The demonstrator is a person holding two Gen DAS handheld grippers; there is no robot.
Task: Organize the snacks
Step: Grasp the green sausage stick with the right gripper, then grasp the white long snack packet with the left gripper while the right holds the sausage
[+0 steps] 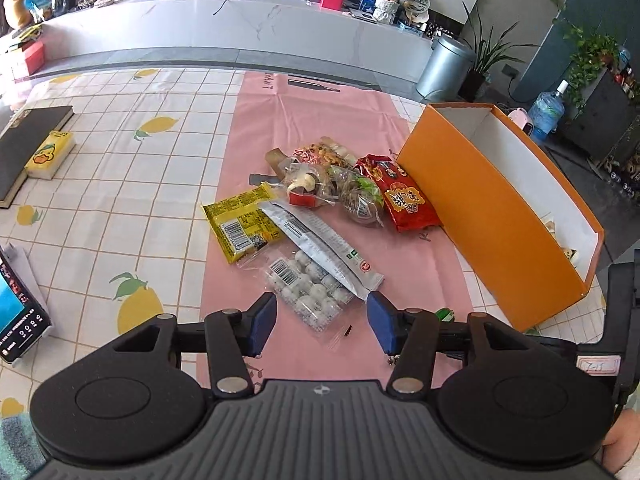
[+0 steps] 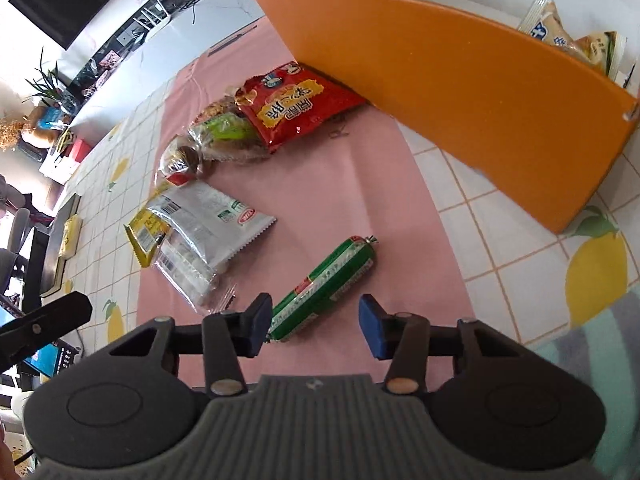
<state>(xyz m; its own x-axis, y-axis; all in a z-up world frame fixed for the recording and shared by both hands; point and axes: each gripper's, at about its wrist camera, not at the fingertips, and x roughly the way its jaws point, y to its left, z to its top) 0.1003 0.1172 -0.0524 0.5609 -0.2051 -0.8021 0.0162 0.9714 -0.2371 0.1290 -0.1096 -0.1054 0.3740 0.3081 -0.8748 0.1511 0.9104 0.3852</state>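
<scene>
Snacks lie in a pile on a pink mat (image 1: 320,120): a red packet (image 1: 404,196), a yellow packet (image 1: 240,220), a white packet (image 1: 320,248), a clear bag of round white pieces (image 1: 308,292) and clear bags of mixed snacks (image 1: 320,180). An orange box (image 1: 488,216) stands at the right with a few packets inside (image 2: 576,36). My left gripper (image 1: 322,322) is open and empty above the clear bag's near end. My right gripper (image 2: 314,324) is open, with a green sausage stick (image 2: 324,292) lying between its jaws on the mat.
The table wears a lemon-print checked cloth (image 1: 120,184). A dark book (image 1: 28,144) and a yellow tissue pack (image 1: 50,154) lie at the left, a lit phone (image 1: 16,312) at the near left. A counter, bin and plants stand beyond the table.
</scene>
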